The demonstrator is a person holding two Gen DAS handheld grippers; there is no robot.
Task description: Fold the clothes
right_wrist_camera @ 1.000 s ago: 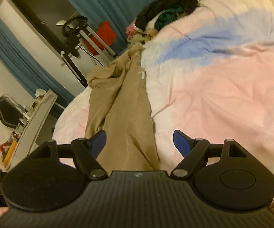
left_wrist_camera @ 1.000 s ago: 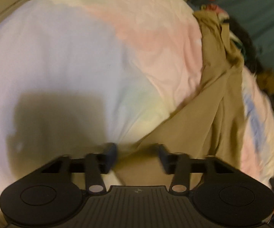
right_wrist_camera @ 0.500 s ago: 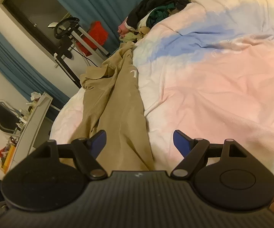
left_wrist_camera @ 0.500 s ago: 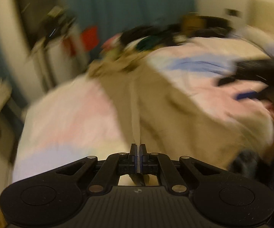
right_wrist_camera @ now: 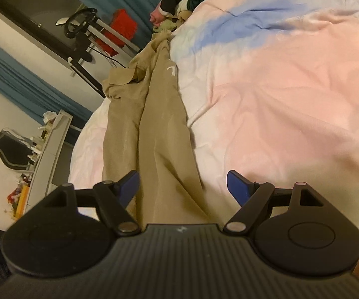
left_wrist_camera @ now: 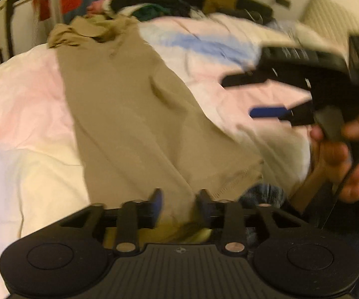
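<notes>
item: tan trousers (left_wrist_camera: 139, 114); laid lengthwise on the bed cover (left_wrist_camera: 20, 114), waist end bunched at the far edge of the bed, legs running toward the cameras; in the right wrist view the trousers (right_wrist_camera: 159, 134) show two legs side by side with a seam line between them and a small white mark near the upper part; hem edge of one leg lies just ahead of the left gripper in the left wrist view.

item: left gripper (left_wrist_camera: 179, 200); jaws have just been opening and stand part-way apart; trouser cloth lies in the gap between them, pads not pressing on it; picture blurred.

item: right gripper (right_wrist_camera: 182, 185); jaws wide apart, poised over the near end of the trouser legs, the cloth passing between them without touching either pad; seen also from the left wrist view as right gripper (left_wrist_camera: 244, 94), blurred, held by a hand (left_wrist_camera: 339, 154) at the right edge, over the pink part of the cover.

item: bed cover (right_wrist_camera: 291, 104); pastel, pink, white and blue patches, wrinkled.

item: pile of clothes (left_wrist_camera: 149, 2); dark and green, at the far end of the bed.

item: blue curtain (right_wrist_camera: 25, 84); behind the bed.
</notes>
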